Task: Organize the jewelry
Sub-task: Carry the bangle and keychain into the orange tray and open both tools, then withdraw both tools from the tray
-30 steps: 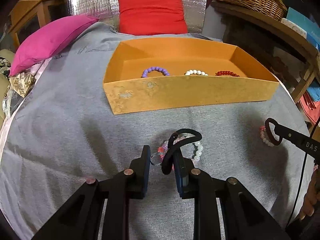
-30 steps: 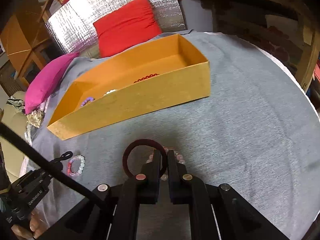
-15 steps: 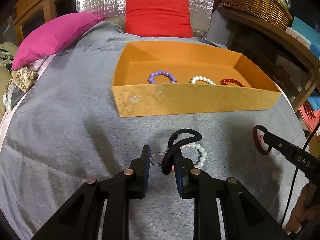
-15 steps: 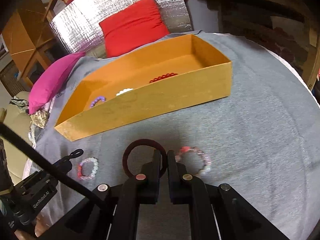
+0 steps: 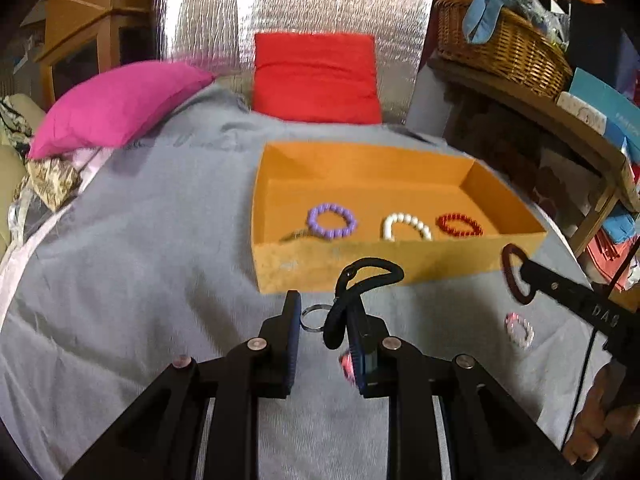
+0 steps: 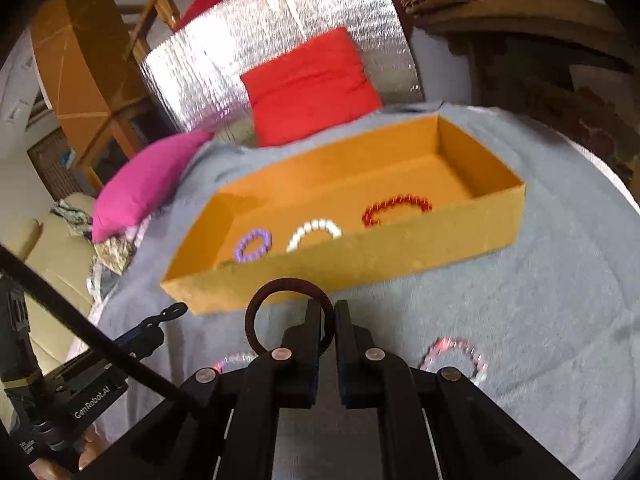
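Observation:
An orange box (image 5: 400, 266) (image 6: 360, 264) stands on the grey cloth and holds a purple bracelet (image 5: 332, 221) (image 6: 254, 246), a white one (image 5: 406, 226) (image 6: 314, 232) and a red one (image 5: 460, 224) (image 6: 396, 208). My left gripper (image 5: 324, 314) (image 6: 170, 312) hovers just before the box's near wall. Its jaws stand apart, and a black hair band (image 5: 370, 270) hangs hooked over the right finger. My right gripper (image 6: 329, 312) (image 5: 520, 270) is shut on a dark red band (image 6: 288, 285) (image 5: 514, 280), also raised in front of the box.
On the cloth lie a clear ring (image 5: 312, 317), a pink-and-white bracelet (image 5: 519, 330) (image 6: 454, 354) and another pale bracelet (image 6: 234, 360). A pink pillow (image 5: 120, 104) and a red pillow (image 5: 316, 80) sit behind the box. A shelf with a wicker basket (image 5: 500, 44) stands to the right.
Both grippers have risen off the cloth and come closer to the box, each carrying its band. The bracelets left on the cloth have slid lower in both views.

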A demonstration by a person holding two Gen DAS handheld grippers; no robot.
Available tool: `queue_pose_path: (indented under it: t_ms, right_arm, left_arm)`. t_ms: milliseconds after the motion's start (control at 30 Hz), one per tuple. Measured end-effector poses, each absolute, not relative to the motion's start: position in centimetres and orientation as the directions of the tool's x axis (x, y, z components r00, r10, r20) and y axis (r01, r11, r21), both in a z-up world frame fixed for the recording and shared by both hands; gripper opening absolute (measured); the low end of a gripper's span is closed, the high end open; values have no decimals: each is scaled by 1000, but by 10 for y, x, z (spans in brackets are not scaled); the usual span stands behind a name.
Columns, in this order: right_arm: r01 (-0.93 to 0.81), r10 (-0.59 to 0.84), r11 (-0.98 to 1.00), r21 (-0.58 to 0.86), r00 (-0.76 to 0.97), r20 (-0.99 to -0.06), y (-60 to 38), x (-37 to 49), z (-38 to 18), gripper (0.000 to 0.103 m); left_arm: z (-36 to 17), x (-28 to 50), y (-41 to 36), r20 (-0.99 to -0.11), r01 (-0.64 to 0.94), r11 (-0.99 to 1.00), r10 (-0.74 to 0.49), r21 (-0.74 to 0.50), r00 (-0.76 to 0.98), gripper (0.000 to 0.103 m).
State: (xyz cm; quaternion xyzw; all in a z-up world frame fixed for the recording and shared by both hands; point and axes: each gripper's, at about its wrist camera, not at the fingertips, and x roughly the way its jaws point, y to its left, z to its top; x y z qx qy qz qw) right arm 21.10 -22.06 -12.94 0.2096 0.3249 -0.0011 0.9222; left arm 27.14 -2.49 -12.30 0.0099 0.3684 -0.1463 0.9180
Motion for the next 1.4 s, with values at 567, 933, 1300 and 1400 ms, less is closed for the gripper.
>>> queue_pose_path:
  t_ms: [567, 933, 1300, 1400]
  right_arm:
    - [279, -36, 870, 407, 859, -511, -310, 250, -109, 8]
    - [354, -101, 868, 347, 812, -575, -335, 287, -144, 8]
    - [349, -124, 883, 314, 819, -561, -336, 292, -144, 37]
    - [350, -146, 888, 298, 829, -539, -332, 284, -136, 42]
  left_arm:
    - [-115, 321, -63, -636, 270, 956, -279, -113, 720, 23]
    - [-137, 337, -84, -689, 293, 949, -289, -114, 665, 24]
    - [-135, 335, -80, -689, 294, 949, -288, -113, 666, 44]
    - [-129, 331, -75, -685, 288, 951, -285, -114, 671, 44]
